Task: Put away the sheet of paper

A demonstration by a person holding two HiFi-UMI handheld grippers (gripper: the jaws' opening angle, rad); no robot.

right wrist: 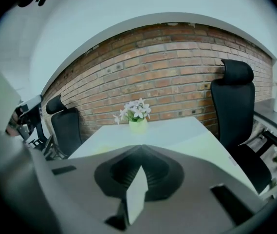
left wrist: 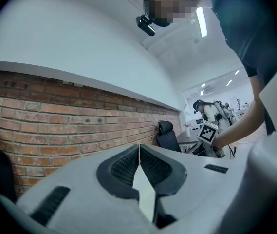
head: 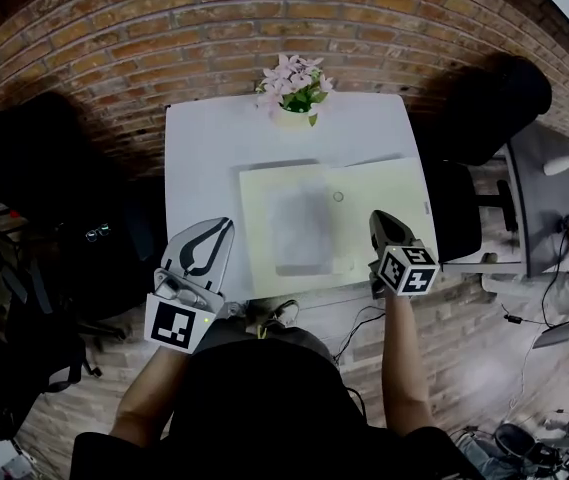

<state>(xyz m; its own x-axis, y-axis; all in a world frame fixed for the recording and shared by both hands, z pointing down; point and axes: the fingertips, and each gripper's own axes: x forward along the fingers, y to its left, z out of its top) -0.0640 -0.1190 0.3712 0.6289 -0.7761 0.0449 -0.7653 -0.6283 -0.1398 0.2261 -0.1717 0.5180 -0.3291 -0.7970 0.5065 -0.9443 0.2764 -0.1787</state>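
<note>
Head view looks steeply down on a white surface [head: 204,148] set against a brick wall [head: 264,18], with a small pot of pale flowers [head: 294,88] at its far edge, top centre. A pale yellow folder [head: 384,183] lies opened flat across the middle of the surface. The sheet of paper [head: 299,223], greyish white, rests on the folder's left half, near the centre of the frame.

The left hand-held gripper [head: 222,230] hangs at lower left, over the near left edge of the surface and apart from the folder. Left gripper view shows its jaws clenched, meeting in a thin line at the tips, pointing level at the brick wall.

The right hand-held gripper [head: 382,223] sits at centre right, above the near right part of the folder. Right gripper view shows its jaws pressed together as well, tilted down toward the surface and the flowers. Whether a thin edge is nipped between them cannot be made out.

Black office chairs [head: 484,108] stand at the upper right of the surface.
</note>
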